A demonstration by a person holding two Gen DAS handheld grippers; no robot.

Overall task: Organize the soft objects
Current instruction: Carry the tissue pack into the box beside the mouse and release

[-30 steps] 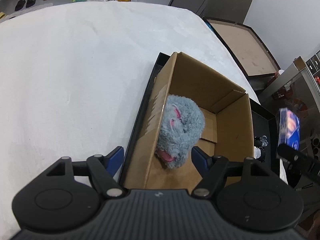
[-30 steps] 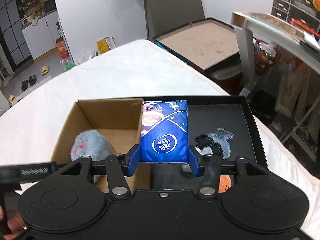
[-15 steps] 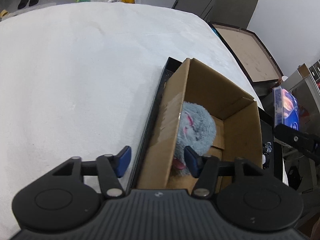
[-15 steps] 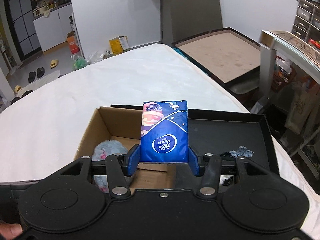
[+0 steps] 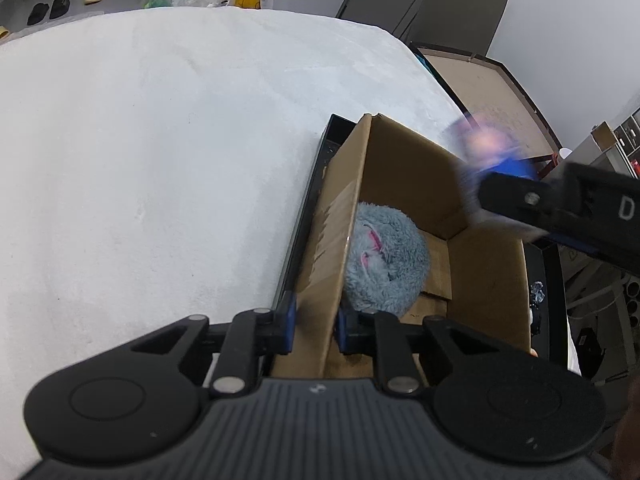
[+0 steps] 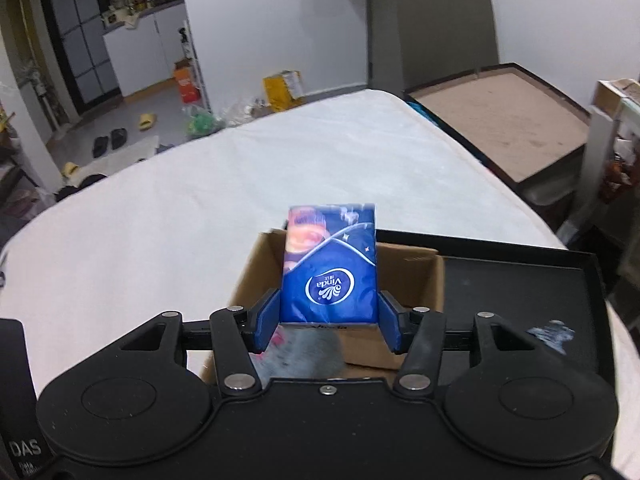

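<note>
the left hand-held gripper (image 5: 314, 326) has just closed onto the near wall of the cardboard box (image 5: 404, 168), pinning it steady, with the grey plush toy (image 5: 384, 260) already inside. the right hand-held gripper (image 6: 327, 326) has carried the blue tissue pack (image 6: 330, 268) over the box and its jaws have just been widening; the pack seems loose between them, probably mid-release.

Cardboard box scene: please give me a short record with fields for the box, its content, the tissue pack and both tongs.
box: open brown cardboard box in black tray
content: grey fluffy plush toy
left tongs: shut on box's near wall, just closed
pack: blue Vinda tissue pack, above box
right tongs: jaws just opening, gaps beside pack
</note>
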